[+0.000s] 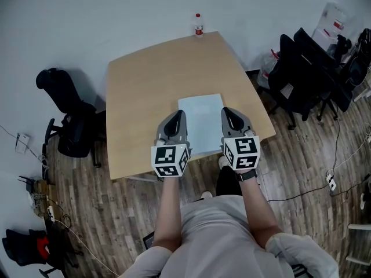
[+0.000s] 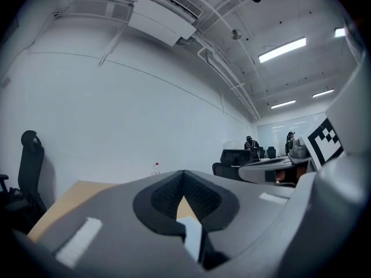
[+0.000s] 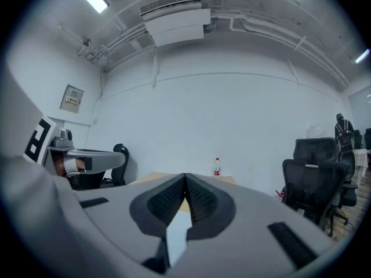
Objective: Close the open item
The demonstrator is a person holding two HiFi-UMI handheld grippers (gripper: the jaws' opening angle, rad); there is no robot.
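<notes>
A flat pale rectangular item point(image 1: 200, 120) lies on the wooden table point(image 1: 145, 80) near its front edge; from above it looks flat, and I cannot tell what it is. My left gripper point(image 1: 181, 114) hovers over its left edge and my right gripper point(image 1: 225, 111) over its right edge. In the left gripper view the left gripper point(image 2: 183, 173) has its jaws meeting at the tips, with nothing between them. The right gripper point(image 3: 185, 177) is shut the same way and holds nothing. A sliver of the pale item point(image 3: 176, 240) shows below the closed jaws.
A small bottle with a red label point(image 1: 199, 25) stands at the table's far edge. A black office chair point(image 1: 66, 114) sits left of the table, and several black chairs point(image 1: 301, 74) crowd the right. Cables lie on the wood floor.
</notes>
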